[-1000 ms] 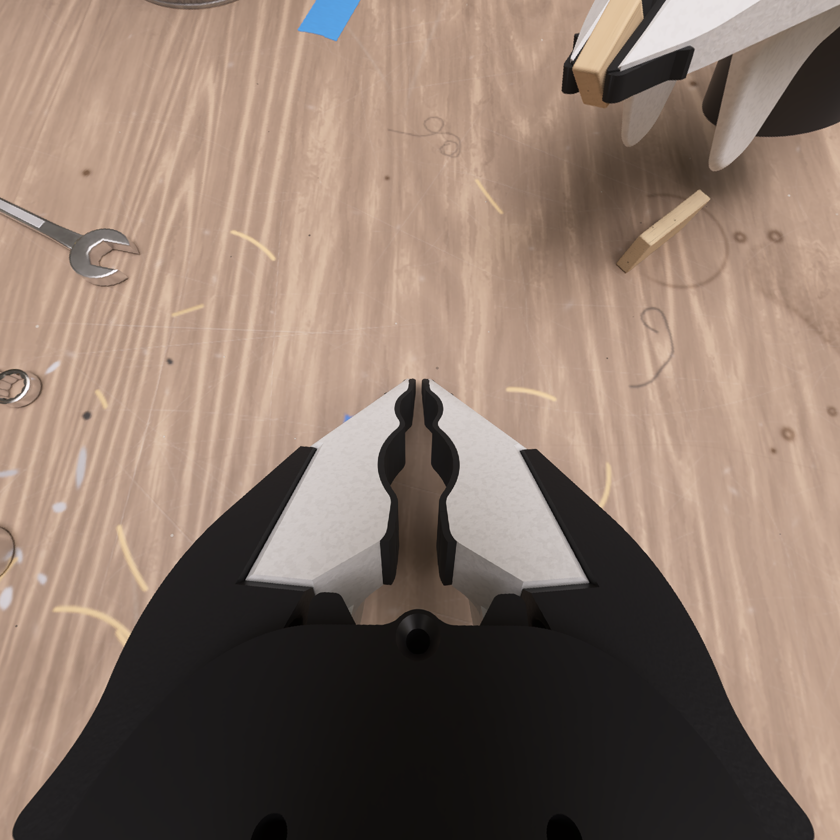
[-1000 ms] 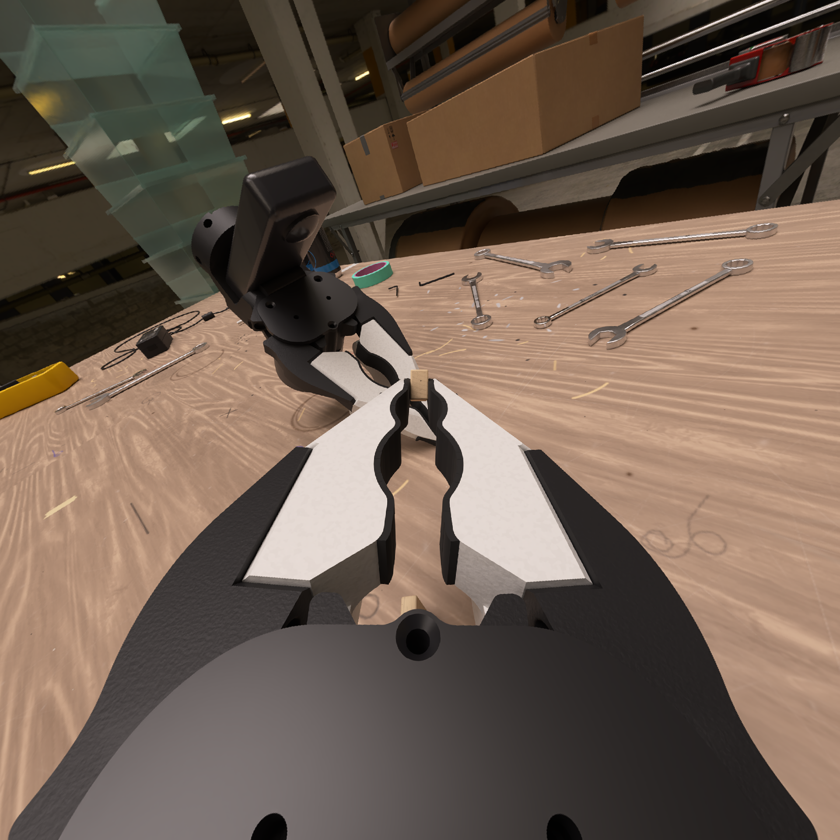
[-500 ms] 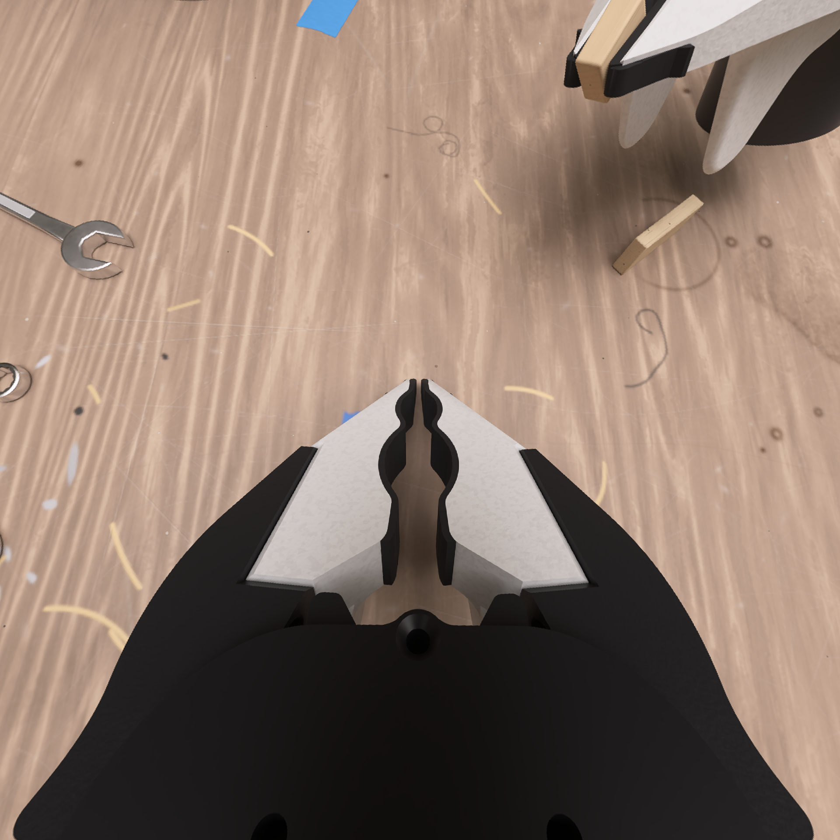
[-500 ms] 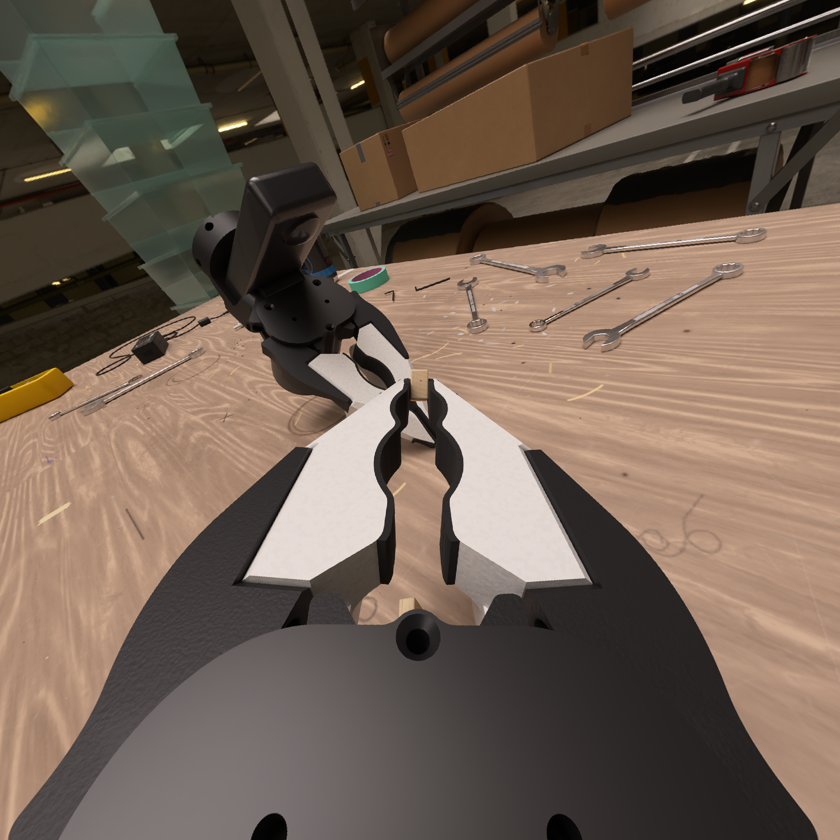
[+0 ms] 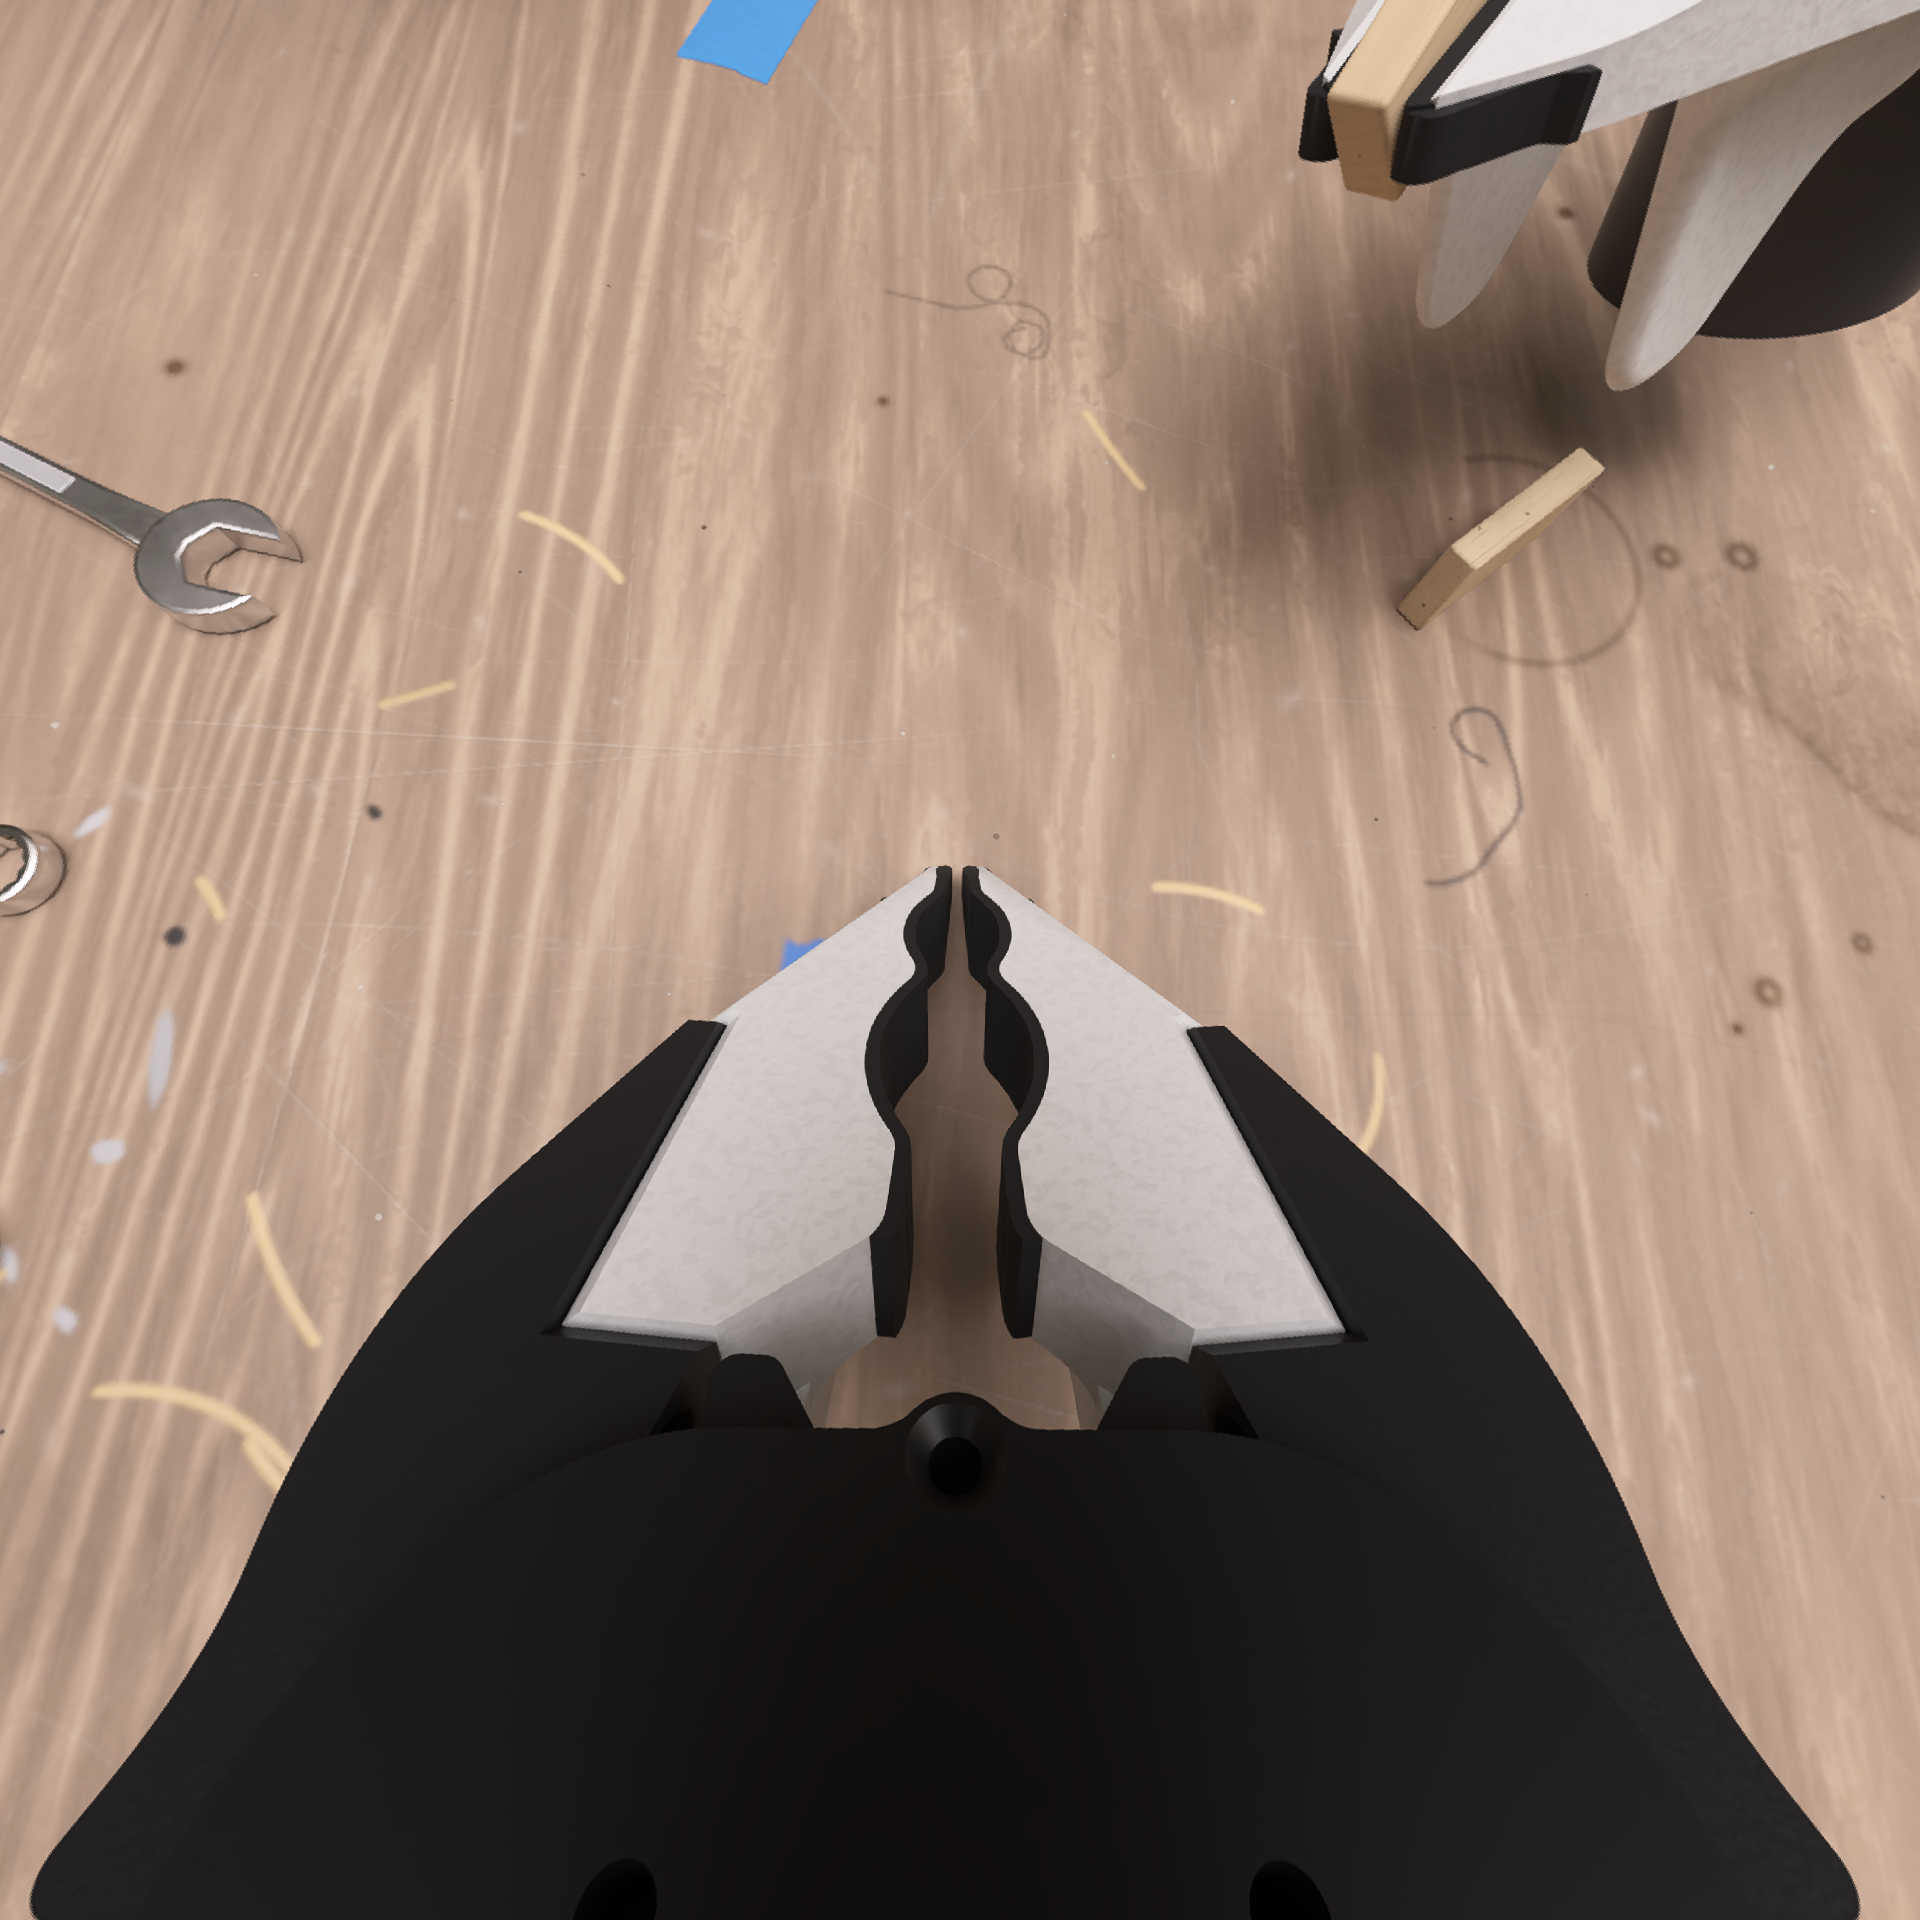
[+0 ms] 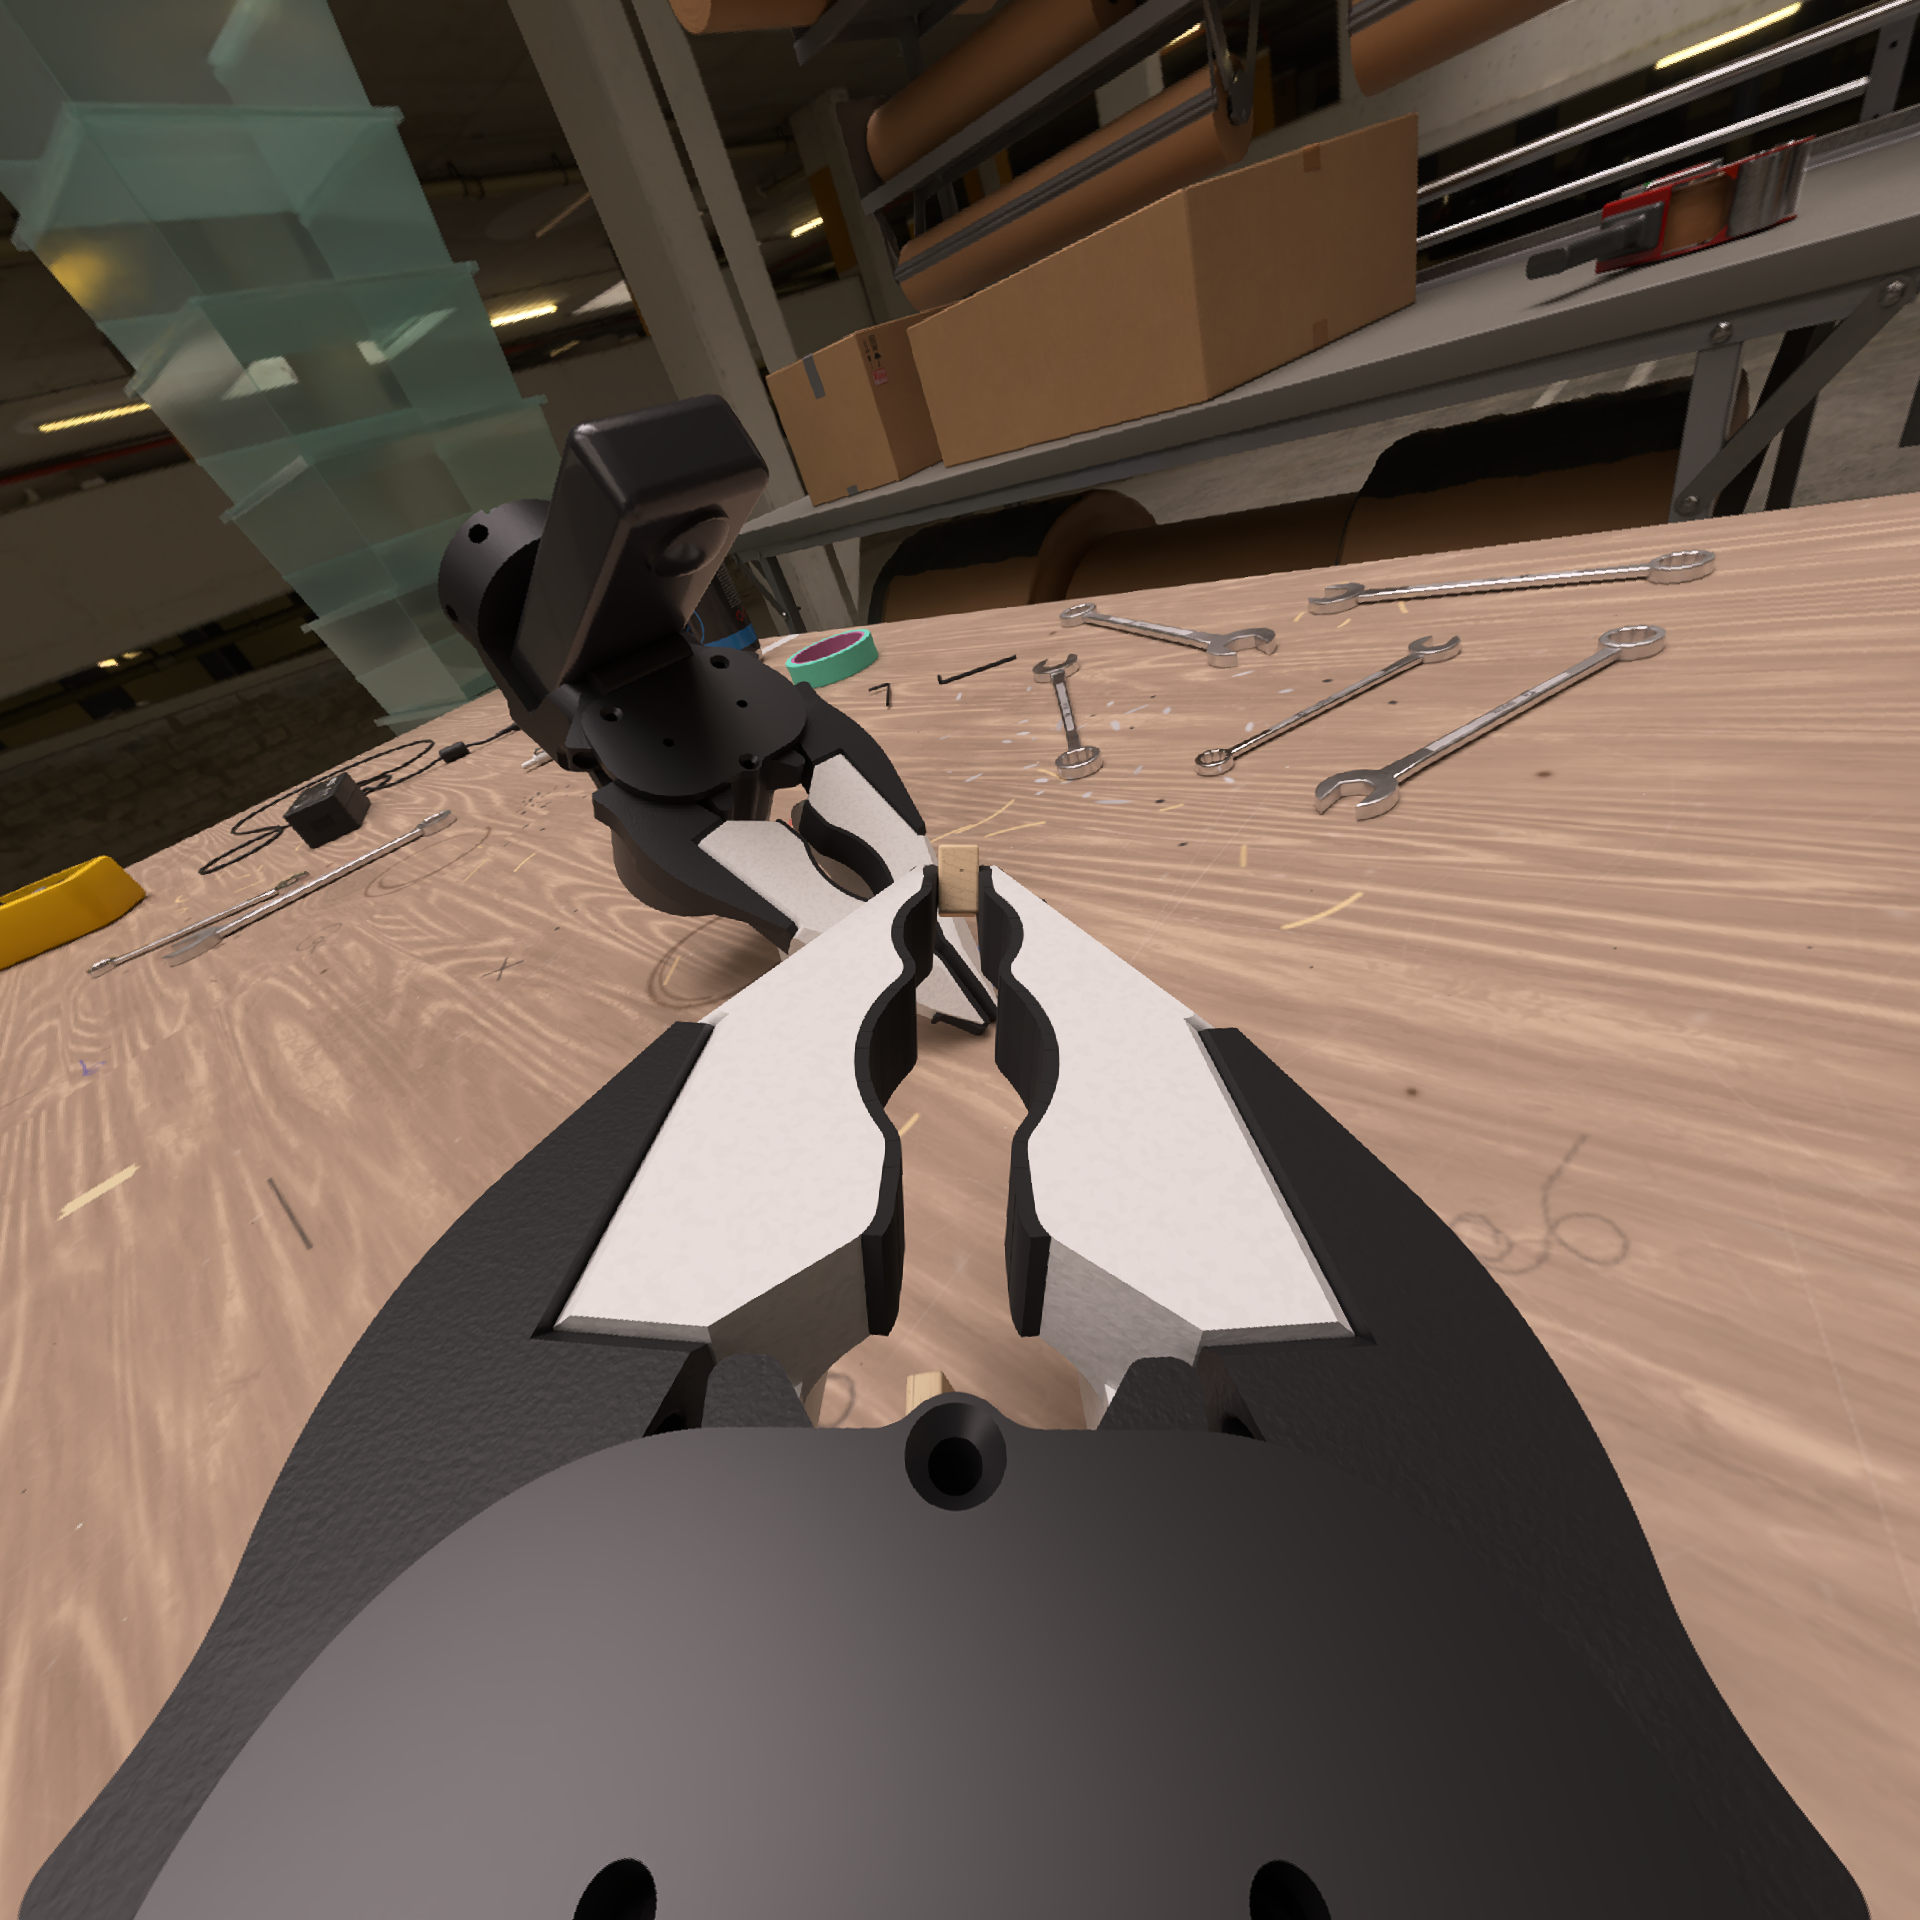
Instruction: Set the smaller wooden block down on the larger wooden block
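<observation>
My right gripper (image 6: 958,896) is shut on the smaller wooden block (image 6: 957,875), which sticks up between its tips. In the left wrist view it (image 5: 1387,99) hangs at the top right, holding that block (image 5: 1363,125) above the table. The larger wooden block (image 5: 1496,540), a flat pale slab, lies on the table below and slightly nearer. A corner of it (image 6: 925,1387) shows under my right gripper. My left gripper (image 5: 956,875) is shut and empty, low over the bare wooden table, well to the left of both blocks. It also shows in the right wrist view (image 6: 951,987).
A wrench (image 5: 197,561) and a strip of blue tape (image 5: 743,31) lie left and ahead of my left gripper. Several wrenches (image 6: 1486,717), a green tape roll (image 6: 831,657), a black adapter with cable (image 6: 327,810) and a yellow object (image 6: 52,904) lie farther off. Cardboard boxes (image 6: 1164,281) sit on a shelf behind.
My right gripper with the block has shifted slightly upward in the left wrist view, away from the slab. My left gripper has barely moved. Both stay shut.
</observation>
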You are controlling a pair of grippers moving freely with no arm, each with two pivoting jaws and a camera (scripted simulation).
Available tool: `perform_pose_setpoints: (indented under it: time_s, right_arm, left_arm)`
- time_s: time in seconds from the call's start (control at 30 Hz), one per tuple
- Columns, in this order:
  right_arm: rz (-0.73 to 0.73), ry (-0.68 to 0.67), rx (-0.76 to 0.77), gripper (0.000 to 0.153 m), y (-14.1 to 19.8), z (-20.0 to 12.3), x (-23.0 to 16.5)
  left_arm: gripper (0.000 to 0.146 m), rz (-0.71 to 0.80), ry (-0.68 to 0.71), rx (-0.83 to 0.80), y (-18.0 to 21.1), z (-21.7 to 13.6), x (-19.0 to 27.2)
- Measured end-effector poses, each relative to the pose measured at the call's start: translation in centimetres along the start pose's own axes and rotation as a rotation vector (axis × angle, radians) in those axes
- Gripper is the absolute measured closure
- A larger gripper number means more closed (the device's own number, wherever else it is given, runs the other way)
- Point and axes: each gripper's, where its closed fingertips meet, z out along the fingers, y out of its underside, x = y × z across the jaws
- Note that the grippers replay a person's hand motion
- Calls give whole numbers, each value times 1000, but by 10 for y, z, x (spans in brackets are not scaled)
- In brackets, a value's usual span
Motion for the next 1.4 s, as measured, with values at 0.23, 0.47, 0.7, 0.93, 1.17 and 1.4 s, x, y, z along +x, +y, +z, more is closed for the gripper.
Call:
perform_pose_setpoints:
  time_s: [0.23,0.47,0.7,0.93,1.17,1.4]
  right_arm:
    - [22,8,17,146,-2,-1,3]
    - [10,10,10,146,-2,-1,3]
    - [2,11,2,146,-1,0,2]
    - [-8,22,25,146,-4,-2,2]
    - [-14,16,11,146,-2,-1,1]
    - [-17,15,-61,146,6,6,1]
  left_arm:
    - [144,-3,3,0,0,0,0]
    - [144,-5,4,0,0,0,0]
    - [144,-2,2,1,0,0,0]
    - [144,-8,6,1,0,0,0]
    - [145,-10,9,1,0,0,0]
    - [145,-1,0,4,0,0,0]
